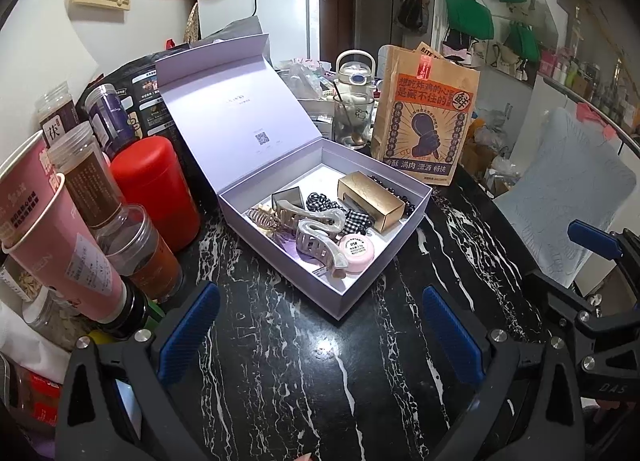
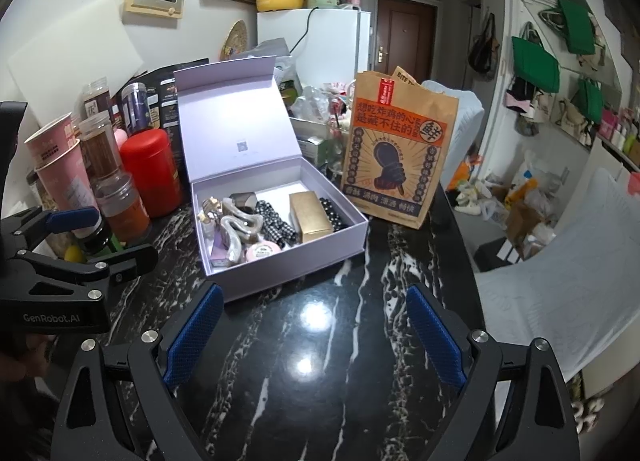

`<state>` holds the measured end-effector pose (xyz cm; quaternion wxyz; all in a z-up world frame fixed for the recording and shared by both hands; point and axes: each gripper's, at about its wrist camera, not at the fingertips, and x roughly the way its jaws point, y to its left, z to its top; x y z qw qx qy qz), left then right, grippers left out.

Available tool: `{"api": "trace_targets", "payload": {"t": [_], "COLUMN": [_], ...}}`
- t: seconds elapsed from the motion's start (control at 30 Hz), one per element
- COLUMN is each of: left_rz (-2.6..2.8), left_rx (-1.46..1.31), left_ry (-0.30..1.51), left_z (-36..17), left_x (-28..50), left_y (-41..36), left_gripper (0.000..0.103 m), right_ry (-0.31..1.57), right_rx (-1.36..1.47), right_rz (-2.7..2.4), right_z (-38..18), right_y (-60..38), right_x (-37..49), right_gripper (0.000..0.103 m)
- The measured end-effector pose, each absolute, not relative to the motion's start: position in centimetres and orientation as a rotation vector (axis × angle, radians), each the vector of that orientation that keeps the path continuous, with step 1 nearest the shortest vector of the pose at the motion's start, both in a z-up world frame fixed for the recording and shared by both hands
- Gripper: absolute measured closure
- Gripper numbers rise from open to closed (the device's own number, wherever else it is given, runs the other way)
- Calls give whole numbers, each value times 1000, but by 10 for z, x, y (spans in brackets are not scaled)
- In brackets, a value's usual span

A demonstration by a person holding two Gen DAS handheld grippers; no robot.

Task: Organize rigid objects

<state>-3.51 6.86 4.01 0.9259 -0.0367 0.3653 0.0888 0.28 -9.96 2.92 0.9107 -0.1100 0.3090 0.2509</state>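
A lilac gift box point(image 1: 384, 277) point(image 2: 320, 257) stands on the black marble table with its lid propped upright behind it. Inside lie a gold carton point(image 1: 370, 201) point(image 2: 310, 215), a pearly hair claw point(image 1: 316, 233) point(image 2: 240, 227), a pink round tin point(image 1: 357, 251) point(image 2: 262, 251), a checked scrunchie point(image 1: 320, 203) point(image 2: 272, 221) and a dark bead string point(image 1: 394, 191) point(image 2: 334, 213). My left gripper point(image 1: 318, 321) is open just in front of the box, nothing between its blue fingers. My right gripper point(image 2: 314, 323) is open too, slightly farther back, empty.
Left of the box stand a red canister point(image 1: 156, 189) point(image 2: 152, 171), pink paper cups point(image 1: 52, 229) and several clear jars point(image 1: 144, 249). A brown paper bag point(image 1: 424, 117) point(image 2: 400, 149) stands behind right. A pale chair point(image 1: 560, 197) sits past the table's right edge.
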Motion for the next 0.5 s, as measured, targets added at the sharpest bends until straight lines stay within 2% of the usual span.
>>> {"api": "trace_targets", "payload": {"t": [0.5], "left_rz": [166], "left_rx": [-50], "left_ry": [744], "left_z": [44], "left_x": [-30], "left_y": [62], "left_gripper": [0], "right_ry": [632], "right_rx": [-228], "right_rz": [502], "right_z": [33], "right_y": [-104], "right_x": [5], "right_gripper": [9]}}
